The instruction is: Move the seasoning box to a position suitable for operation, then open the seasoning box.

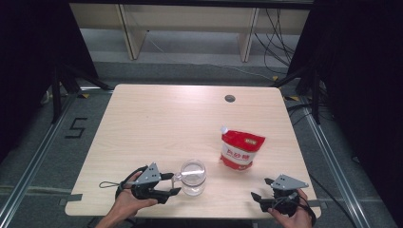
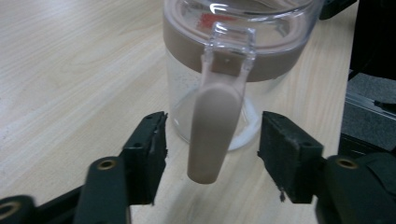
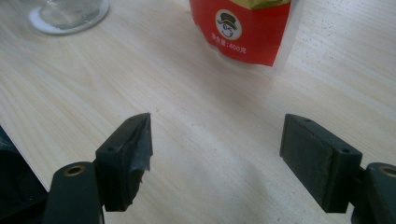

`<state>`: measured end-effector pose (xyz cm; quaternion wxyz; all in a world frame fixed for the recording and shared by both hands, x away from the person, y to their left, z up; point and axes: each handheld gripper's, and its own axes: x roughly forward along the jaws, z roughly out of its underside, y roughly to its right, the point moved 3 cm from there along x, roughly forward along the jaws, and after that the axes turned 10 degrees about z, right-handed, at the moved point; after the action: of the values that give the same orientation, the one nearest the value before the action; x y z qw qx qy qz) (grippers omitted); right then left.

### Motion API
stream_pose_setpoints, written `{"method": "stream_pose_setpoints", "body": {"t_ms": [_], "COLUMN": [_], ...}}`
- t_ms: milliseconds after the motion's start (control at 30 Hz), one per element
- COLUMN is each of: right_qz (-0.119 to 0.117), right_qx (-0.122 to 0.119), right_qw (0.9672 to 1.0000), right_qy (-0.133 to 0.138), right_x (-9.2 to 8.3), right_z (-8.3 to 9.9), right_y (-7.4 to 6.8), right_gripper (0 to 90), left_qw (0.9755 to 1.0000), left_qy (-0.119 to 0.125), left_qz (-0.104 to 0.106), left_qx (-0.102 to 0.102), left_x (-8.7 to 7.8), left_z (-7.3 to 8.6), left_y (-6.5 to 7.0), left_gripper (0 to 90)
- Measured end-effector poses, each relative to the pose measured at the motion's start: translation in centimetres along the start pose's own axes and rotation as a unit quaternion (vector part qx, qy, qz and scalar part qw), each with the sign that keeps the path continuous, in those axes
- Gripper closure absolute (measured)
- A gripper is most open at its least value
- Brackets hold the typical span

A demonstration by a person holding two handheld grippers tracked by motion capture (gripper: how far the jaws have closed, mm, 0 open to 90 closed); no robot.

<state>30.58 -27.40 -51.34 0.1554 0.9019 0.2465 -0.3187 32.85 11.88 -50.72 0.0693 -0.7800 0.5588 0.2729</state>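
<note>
The pads (image 2: pixel 149 149) of the left gripper (image 2: pixel 212 161) are seen spread to either side of the taupe latch tab (image 2: pixel 212 135) that hangs down the wall of a clear lidded jar (image 2: pixel 233 51), with daylight on both sides and no contact made. The jar (image 1: pixel 193 177) is stood upright near the front edge of the wooden table (image 1: pixel 157 123), just beyond the left gripper (image 1: pixel 172 184), its lid seated on a taupe sealing band (image 2: pixel 280 65). It is judged rigid, smooth-walled and nearly empty, so light enough to skid or tip if pushed; the slick curved body would be poorly held, and the tab, or its clear hinge block (image 2: pixel 229 42) at the rim, is taken as the proper place for a grip. The right gripper (image 3: pixel 217 149) is held low over bare wood at the front right corner (image 1: pixel 263 188), jaws wide apart and nothing between them. A red spouted pouch (image 1: pixel 241 149) is stood behind it, well apart from the jar; it is judged soft and liable to slump.
</note>
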Motion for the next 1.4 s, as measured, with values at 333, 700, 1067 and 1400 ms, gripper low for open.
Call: {"method": "stream_pose_setpoints", "body": {"t_ms": [333, 700, 1067, 1400], "right_qz": [-0.002, -0.004, -0.011, -0.033], "right_qx": [-0.003, -0.003, -0.008, -0.013], "right_qw": [1.0, 1.0, 0.9999, 0.9987], "right_qy": [-0.005, -0.005, -0.002, 0.036], "right_x": [0.1, 0.3, 0.5, 0.1], "right_z": [0.0, -0.1, -0.3, -1.2], "right_y": [-0.1, -0.1, -0.3, -1.3], "right_gripper": [26.1, 26.1, 26.1, 25.5], "left_qw": [0.9999, 0.9998, 0.9996, 0.9989], "left_qy": [-0.009, -0.008, 0.0, 0.029], "left_qz": [-0.005, -0.013, -0.028, -0.036], "left_qx": [0.003, -0.009, 0.004, -0.01], "left_x": [-0.6, -1.0, -2.1, -2.4], "left_z": [-0.9, -1.4, -2.7, -3.3], "left_y": [1.1, 1.9, 2.5, 2.8], "left_gripper": [22.5, 19.0, 18.6, 22.0]}}
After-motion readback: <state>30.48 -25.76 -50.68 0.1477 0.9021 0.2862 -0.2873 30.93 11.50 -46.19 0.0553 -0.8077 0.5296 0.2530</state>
